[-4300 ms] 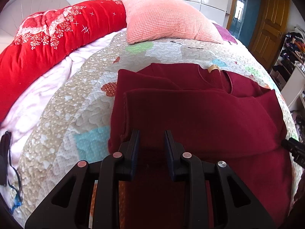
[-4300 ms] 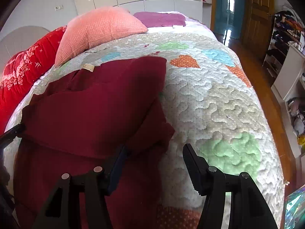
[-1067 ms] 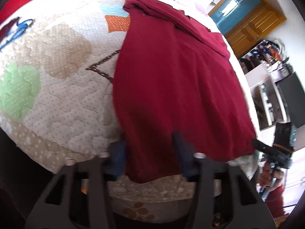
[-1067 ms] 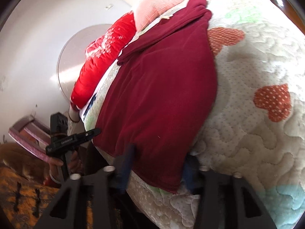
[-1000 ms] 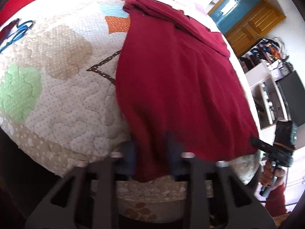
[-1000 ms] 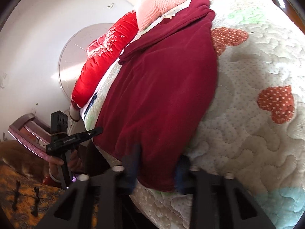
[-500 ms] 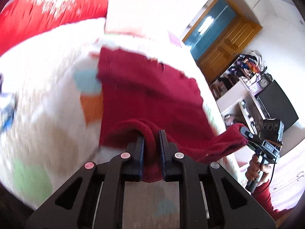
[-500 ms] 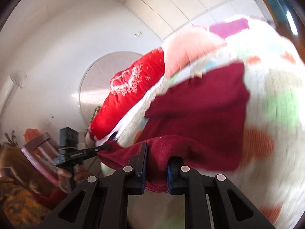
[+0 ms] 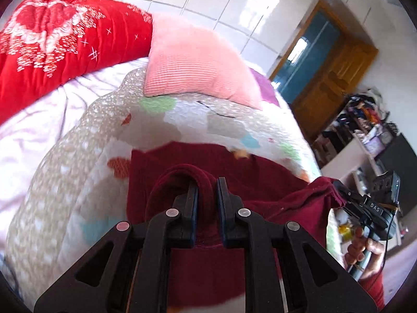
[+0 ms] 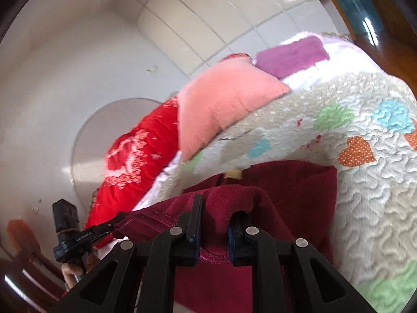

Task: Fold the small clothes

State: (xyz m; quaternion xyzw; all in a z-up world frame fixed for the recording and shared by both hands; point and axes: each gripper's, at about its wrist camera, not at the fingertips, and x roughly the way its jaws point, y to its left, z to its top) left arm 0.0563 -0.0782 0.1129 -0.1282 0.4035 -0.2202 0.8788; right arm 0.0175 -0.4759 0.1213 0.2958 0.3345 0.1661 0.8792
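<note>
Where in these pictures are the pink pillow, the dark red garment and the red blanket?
pink pillow (image 9: 192, 67), left wrist view, middle of its ribbed face.
dark red garment (image 10: 294, 193), right wrist view, flat part lying on the quilt.
red blanket (image 9: 52, 49), left wrist view, by its white flower print.

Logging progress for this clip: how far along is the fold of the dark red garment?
Midway. Done: both bottom corners of the dark red garment are picked up. In hand: the left tongs and right tongs are shut on its hem, carrying it over the part lying on the quilt. Left: laying the hem down near the collar label, then releasing.
</note>
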